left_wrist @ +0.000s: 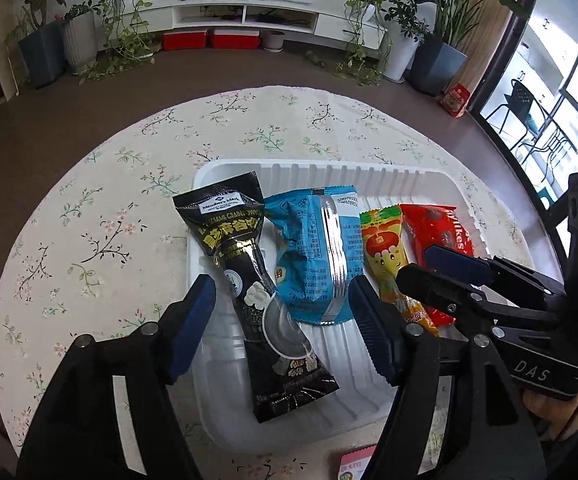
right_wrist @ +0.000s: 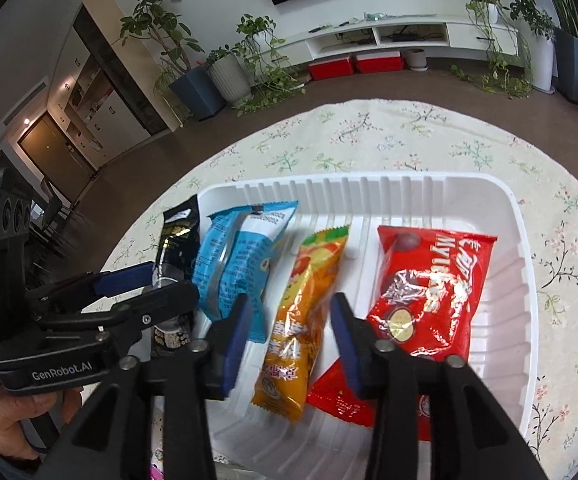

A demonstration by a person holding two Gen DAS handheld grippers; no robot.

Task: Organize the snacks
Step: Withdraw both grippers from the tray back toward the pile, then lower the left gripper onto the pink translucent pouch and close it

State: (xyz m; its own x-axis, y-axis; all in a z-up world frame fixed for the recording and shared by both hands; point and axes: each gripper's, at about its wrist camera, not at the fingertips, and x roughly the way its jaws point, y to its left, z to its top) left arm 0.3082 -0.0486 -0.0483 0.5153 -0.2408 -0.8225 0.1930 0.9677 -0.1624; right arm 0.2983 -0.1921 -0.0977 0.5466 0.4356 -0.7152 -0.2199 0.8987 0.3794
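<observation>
Four packets: all lie side by side inside the white ribbed plastic tray (right_wrist: pixel 523 248) on the round floral-cloth table (left_wrist: pixel 101 216).
Black packet: the long black glossy sesame-grain pouch (left_wrist: pixel 267 292) lies at the tray's left end, its far end propped on the rim, its long axis running away from the cameras and tilted slightly left.
Neighbours: the blue crinkled foil packet (left_wrist: pixel 317 256) touches it on the right; then the narrow orange-yellow candy wrapper (right_wrist: pixel 303 312); then the wide red shiny chocolate bag (right_wrist: pixel 429 292).
Left gripper (left_wrist: pixel 281 320): fingers spread wide, straddling the black pouch's middle across its short width; whether the pads touch it is hard to tell.
Right gripper (right_wrist: pixel 289 338): fingers apart, holding nothing, flanking the orange wrapper's near half.
Nearer tool: left for the black pouch, right for orange and red.
Judgement: each packet's long axis points away from its gripper, so closing would pinch across the narrow width.
</observation>
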